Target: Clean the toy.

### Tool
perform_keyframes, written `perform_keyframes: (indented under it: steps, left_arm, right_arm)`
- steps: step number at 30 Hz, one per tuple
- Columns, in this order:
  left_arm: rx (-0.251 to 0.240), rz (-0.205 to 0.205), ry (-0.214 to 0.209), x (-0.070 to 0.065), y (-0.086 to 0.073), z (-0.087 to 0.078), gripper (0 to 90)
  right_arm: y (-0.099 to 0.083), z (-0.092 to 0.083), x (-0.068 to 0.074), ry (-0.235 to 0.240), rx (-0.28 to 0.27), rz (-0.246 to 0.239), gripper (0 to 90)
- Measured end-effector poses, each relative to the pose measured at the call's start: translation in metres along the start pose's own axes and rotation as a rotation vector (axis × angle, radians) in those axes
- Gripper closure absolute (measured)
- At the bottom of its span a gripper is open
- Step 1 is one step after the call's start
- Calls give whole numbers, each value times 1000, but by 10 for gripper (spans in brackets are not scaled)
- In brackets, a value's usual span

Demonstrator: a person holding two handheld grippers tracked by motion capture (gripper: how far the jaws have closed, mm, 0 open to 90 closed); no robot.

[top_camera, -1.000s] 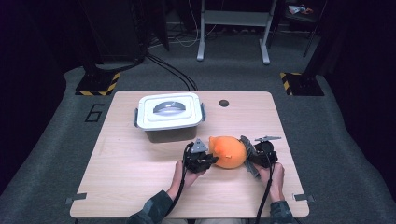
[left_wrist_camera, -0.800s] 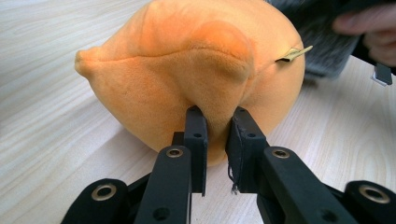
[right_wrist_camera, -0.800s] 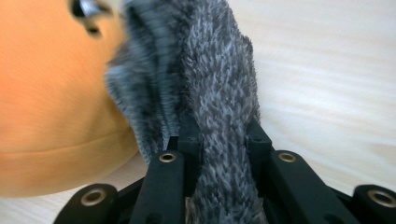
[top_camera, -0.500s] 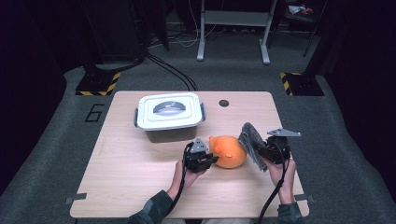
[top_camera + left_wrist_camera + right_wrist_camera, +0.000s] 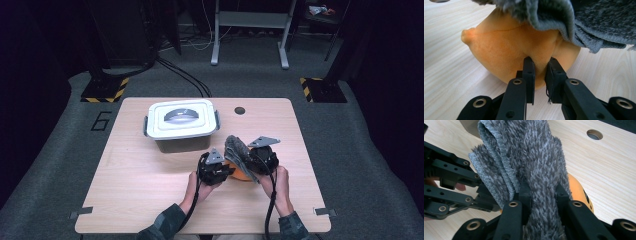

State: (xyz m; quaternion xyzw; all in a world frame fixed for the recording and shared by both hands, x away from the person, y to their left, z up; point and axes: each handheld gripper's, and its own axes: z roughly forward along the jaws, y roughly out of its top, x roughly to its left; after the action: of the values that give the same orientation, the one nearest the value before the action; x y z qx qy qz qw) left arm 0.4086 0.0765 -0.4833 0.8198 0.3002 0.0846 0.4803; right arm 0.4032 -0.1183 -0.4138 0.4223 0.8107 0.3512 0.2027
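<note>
Both forearms come in from the near edge of the table (image 5: 130, 150), hands side by side just right of its middle. The left gripper (image 5: 224, 172) lies low and roughly level, pointing toward the right hand; its jaws are drawn in close and pinch a fold of the orange toy (image 5: 519, 50), a soft rounded plush with a small nub at one side. The toy sits on the wood between the two hands, mostly covered from above.

The right gripper (image 5: 248, 161) is held a little higher and farther from the person than the left one, tilted so that its grey plate faces up. Its jaws are clamped on a grey cloth (image 5: 534, 157) (a thick, shaggy one with a stitched hem), which stands up from the jaws in folds and hangs over the top of the toy. In the left gripper view the cloth's hem drapes across the toy's upper side; in the right gripper view the toy shows as an orange curve behind the cloth at the right, and the left gripper's black links sit just beside the cloth at the left.

Beyond the hands, close to the left gripper, stands a box (image 5: 181, 125) with a white clipped-on lid and a handle. A round hole (image 5: 239, 110) is cut in the tabletop near the far edge, right of the box. The cloth blocks most of the high view's sight of the toy.
</note>
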Motion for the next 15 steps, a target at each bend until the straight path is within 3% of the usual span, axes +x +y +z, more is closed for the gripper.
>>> perform_keyframes:
  steps: [6,8,11,14,15]
  left_arm:
    - [0,1,-4,0,1,1,789]
    - [-1,0,-5,0,1,1,789]
    - [-3,5,-5,-1,1,2,789]
    - [-2,5,-7,-1,1,2,789]
    - [-2,5,-8,0,1,2,789]
  right_arm:
    - [-5,-2,-11,-46,3,25,746]
    - [-7,-2,-15,-41,1,28,745]
    - [-14,-3,-27,-51,-4,67,745]
    - [-17,-3,-34,-57,-6,70,745]
    - [-19,-4,-35,-61,-1,97,745]
